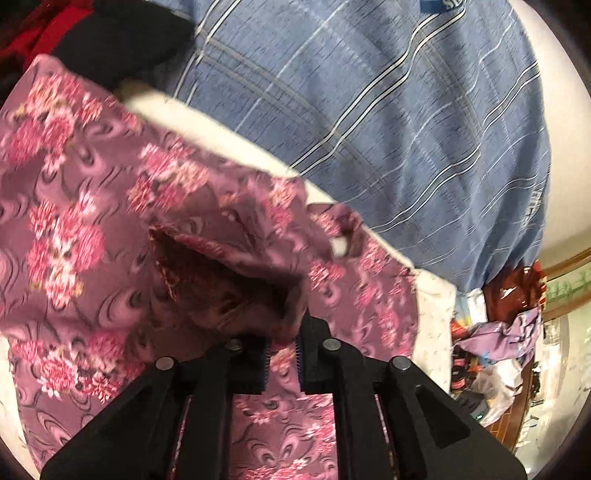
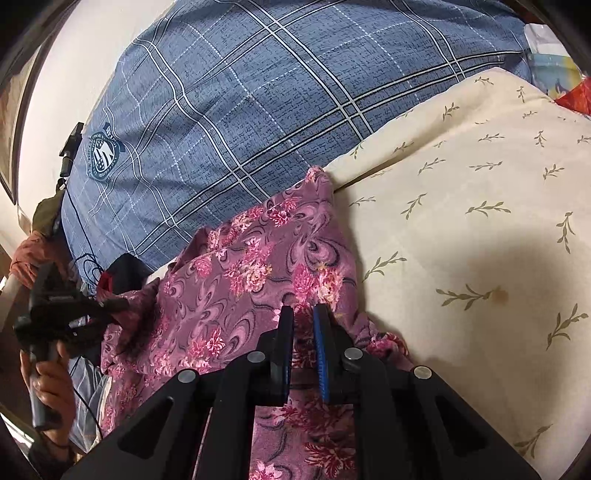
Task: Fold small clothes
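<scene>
Blurred floral garment (image 1: 92,206) beside the blue plaid pillow (image 1: 388,110); pillow's crest (image 1: 443,4) cut off at top edge.

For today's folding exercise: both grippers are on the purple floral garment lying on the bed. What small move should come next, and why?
Probably draw the left gripper sideways, away from the right gripper, to pull the purple floral garment taut. Both pinch its cloth, yet it lies bunched and creased between them on the cream sheet, so it likely needs flattening before any fold.

No text can be read with certainty. A crest badge (image 2: 104,156) is printed on the blue plaid pillow (image 2: 258,110) at nine o'clock; its lettering is illegible.
</scene>
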Available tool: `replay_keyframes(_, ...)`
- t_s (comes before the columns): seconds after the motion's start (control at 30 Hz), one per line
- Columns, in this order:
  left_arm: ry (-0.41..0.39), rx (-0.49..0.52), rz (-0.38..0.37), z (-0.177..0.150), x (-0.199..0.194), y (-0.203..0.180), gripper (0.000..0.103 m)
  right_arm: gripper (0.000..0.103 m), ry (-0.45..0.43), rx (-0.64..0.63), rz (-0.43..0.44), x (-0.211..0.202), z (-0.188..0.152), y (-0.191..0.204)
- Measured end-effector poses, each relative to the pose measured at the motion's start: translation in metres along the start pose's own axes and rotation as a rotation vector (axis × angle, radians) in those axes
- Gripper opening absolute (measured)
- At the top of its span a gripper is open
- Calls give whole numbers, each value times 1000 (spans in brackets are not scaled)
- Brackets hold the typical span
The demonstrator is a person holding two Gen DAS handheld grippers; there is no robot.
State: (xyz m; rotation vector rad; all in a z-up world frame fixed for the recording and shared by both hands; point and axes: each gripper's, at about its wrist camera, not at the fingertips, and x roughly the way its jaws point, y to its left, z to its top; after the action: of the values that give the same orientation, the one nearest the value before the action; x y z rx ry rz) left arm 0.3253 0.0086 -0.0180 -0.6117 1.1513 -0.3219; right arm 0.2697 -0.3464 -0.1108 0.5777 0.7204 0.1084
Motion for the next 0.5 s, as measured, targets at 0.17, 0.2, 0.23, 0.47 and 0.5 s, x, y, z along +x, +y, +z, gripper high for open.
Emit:
replay_keyframes(0.17,-83,-30,-83,-17,-51,28,60,12,10,-10,-25,1,1,3)
replay_keyframes(0.2,-122,-42,-71,-21,-63,35,64,12,18,-19,-42,1,1,5)
replay_keyframes(0.23,-169,-56,-45,-27,-76,42,70,14,26,-32,-66,1,3,10)
replay_keyframes(0.47,-270,-142,-8,-37,-104,98,72,55,112,-214,17,26,5,118)
replay_keyframes(0.5,-262,-146,-12,-36,-101,99,72,56,134,-257,30,33,1,137)
